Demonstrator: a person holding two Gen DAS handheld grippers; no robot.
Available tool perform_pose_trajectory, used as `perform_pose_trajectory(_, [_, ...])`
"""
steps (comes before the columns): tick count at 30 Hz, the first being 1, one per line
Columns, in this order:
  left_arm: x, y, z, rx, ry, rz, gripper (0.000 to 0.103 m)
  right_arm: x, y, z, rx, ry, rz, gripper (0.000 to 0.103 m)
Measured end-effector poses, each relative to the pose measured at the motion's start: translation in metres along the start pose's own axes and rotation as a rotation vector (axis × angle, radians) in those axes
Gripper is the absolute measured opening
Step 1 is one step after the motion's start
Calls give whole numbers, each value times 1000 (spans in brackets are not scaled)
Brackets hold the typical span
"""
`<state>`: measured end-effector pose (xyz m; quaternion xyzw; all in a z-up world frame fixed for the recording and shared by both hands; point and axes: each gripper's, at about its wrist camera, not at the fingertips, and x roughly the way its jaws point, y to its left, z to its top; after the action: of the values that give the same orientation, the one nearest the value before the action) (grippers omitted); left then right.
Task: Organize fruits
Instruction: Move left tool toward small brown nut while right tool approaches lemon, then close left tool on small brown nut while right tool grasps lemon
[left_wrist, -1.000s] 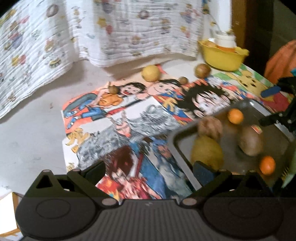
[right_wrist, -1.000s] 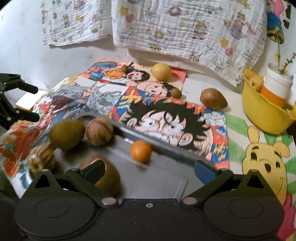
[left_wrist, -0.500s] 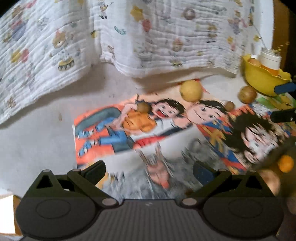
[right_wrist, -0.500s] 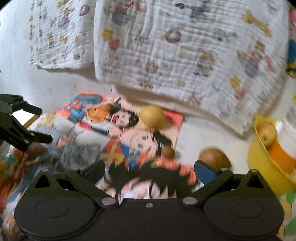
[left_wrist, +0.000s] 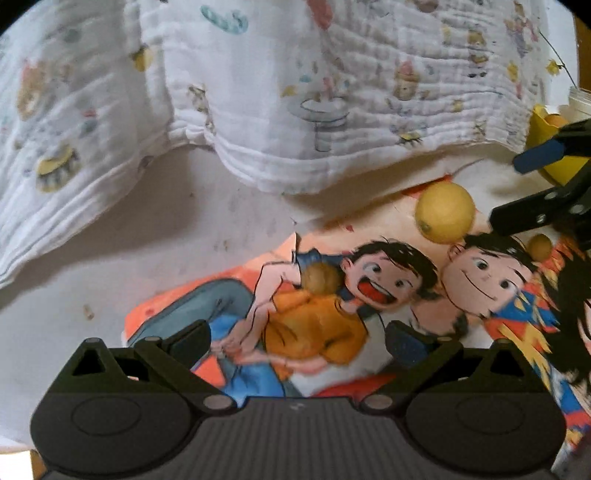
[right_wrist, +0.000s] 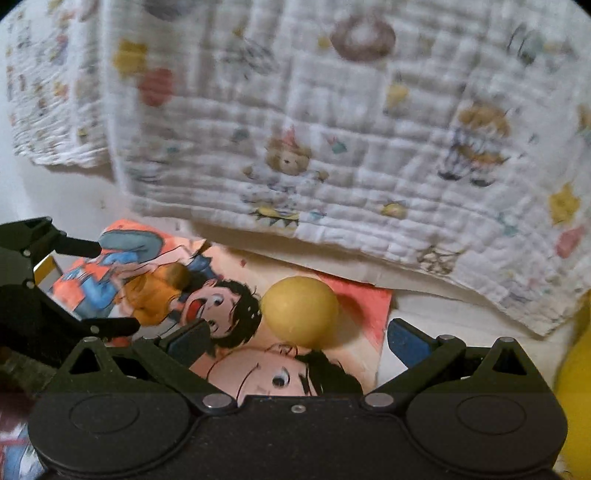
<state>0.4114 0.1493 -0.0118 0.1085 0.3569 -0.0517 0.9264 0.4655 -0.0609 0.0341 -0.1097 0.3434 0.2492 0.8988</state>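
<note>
Through the left wrist view we hold our left gripper (left_wrist: 297, 341) with its jaws spread wide and nothing between them, above the colourful cartoon-printed mat (left_wrist: 461, 295). Just beyond the fingertips lies a small round brownish fruit (left_wrist: 320, 279), dull-skinned and hard to tell from the orange shirt printed under it. We judge that we could misread its edge against that print and close beside it, or nudge it so that it rolls toward the far white patterned muslin cloth (left_wrist: 295, 92). Further right sits a large smooth round yellow fruit (left_wrist: 444, 213), with our right gripper (left_wrist: 517, 192) close beside it, and a second small tan fruit (left_wrist: 539, 246) near the right edge

Through the right wrist view our right gripper (right_wrist: 297, 341) is also wide open and empty, and the yellow fruit (right_wrist: 300, 309) rests on the mat just ahead of the fingertips, roughly centred between them. It looks firm, matte and nearly spherical, so we judge that an off-centre squeeze could squirt it out toward the cloth. The left gripper (right_wrist: 110, 284) shows at the left, near the small brownish fruit (right_wrist: 176, 275), so both tools work close together and could bump
</note>
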Motion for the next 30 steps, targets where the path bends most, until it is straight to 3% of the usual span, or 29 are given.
perform_pose_trajectory(6, [21, -1, 6, 21, -30, -25, 100, 39, -9, 0, 83, 39, -3, 92])
perform_pose_trajectory(12, [30, 0, 10, 24, -48, -50, 88, 58, -12, -2, 150, 44, 8, 82])
perform_pose_trajectory(18, [36, 5, 10, 7, -42, -63, 69, 62, -4, -1, 121, 51, 20, 71])
perform_pose_trajectory(30, [44, 6, 13, -15, -50, -95, 32, 71, 1, -2, 133, 43, 11, 67])
